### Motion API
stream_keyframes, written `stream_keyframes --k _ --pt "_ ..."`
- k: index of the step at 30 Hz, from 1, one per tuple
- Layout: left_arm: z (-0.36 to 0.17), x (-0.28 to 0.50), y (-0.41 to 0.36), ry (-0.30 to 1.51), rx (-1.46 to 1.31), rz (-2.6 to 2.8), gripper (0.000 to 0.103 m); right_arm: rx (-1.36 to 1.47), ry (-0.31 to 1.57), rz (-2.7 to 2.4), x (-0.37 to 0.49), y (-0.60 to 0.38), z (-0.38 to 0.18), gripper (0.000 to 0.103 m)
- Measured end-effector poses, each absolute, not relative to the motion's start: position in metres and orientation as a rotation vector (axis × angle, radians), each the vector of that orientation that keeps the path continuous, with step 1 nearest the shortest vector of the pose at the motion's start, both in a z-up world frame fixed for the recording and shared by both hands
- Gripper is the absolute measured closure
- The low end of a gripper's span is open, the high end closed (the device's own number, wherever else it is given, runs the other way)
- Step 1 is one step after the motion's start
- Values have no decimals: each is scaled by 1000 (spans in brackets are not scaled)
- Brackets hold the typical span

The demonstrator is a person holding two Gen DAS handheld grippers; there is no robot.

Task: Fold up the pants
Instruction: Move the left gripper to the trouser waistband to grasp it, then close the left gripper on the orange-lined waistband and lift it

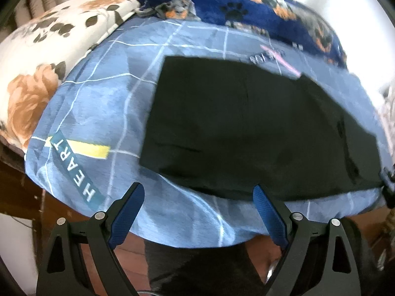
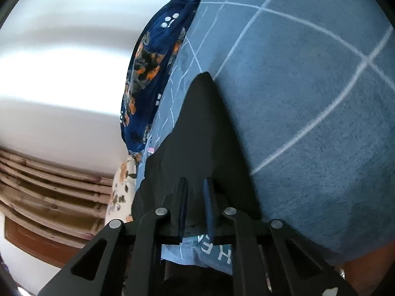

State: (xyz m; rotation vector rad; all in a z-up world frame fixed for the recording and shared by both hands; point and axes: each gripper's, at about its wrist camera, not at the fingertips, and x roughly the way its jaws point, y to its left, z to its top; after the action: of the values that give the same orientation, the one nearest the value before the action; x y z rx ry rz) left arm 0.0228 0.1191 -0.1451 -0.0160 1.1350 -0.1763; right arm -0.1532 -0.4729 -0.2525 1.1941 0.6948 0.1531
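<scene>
Black pants [image 1: 246, 128] lie flat and folded over on a light blue bed sheet [image 1: 98, 93] with white grid lines. My left gripper [image 1: 197, 187] hovers over the near edge of the bed, just short of the pants' near hem. It is open wide with nothing between its blue pads [image 1: 130, 212]. In the right wrist view the pants [image 2: 205, 128] run up and away from my right gripper [image 2: 196, 181]. Its fingers stand close together, pinching the black cloth at the near end, low over the sheet [image 2: 308, 98].
A navy blanket with dog and paw prints [image 1: 246, 5] is bunched along the far side of the bed [image 2: 153, 61]. A cream floral pillow [image 1: 37, 61] lies at the left. Wooden panelling [image 2: 49, 192] and a white wall flank the bed. Reddish floor [image 1: 118, 254] shows below the bed edge.
</scene>
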Motion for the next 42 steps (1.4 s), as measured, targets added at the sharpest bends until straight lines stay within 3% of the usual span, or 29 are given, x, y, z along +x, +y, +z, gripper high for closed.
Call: stream_keyframes --k 8,13,19,26,35,42 --pt "-132 38 208 1102 -415 -253 13 1043 651 306 -126 -415 -179 58" --pt "-147 43 215 1136 -502 -329 15 986 676 478 -103 -351 -156 54" --pt "-160 44 203 1190 -618 -443 18 910 808 589 -87 -283 -172 49" --pt "-184 52 197 1238 -658 -435 18 954 858 592 -87 -279 -191 46" --pt "-194 71 206 1167 -756 -534 18 1006 860 572 -88 -287 -198 39" --pt "-166 68 211 1025 -812 -643 18 1078 850 558 -88 -294 -206 34"
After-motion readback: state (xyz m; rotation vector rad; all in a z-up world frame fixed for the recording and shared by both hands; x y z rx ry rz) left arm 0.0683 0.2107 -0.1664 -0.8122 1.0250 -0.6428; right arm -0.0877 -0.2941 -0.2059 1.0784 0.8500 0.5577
